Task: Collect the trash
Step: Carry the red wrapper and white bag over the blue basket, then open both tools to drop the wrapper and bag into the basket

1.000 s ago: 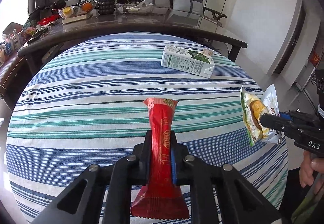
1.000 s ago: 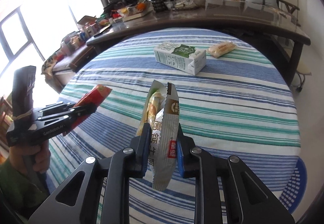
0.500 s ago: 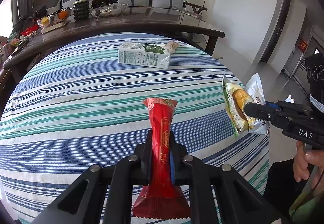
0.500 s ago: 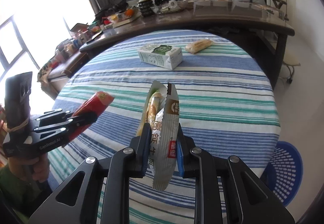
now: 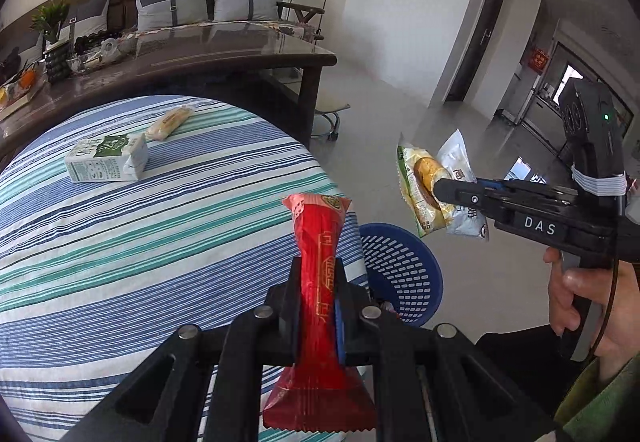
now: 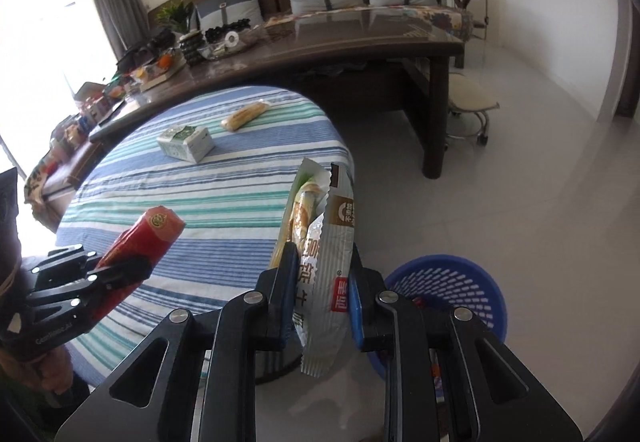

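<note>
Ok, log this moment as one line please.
left gripper: shut on red wrapper | right gripper: shut on snack packets | blue basket: on floor

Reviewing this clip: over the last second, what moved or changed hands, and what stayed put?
Both grippers swung off the striped table toward the blue basket on the floor, which has come into view. The left gripper still pinches the red wrapper; the right gripper still clamps the two snack packets. Nothing was released. The milk carton and wrapped bun lie where they were.
</note>
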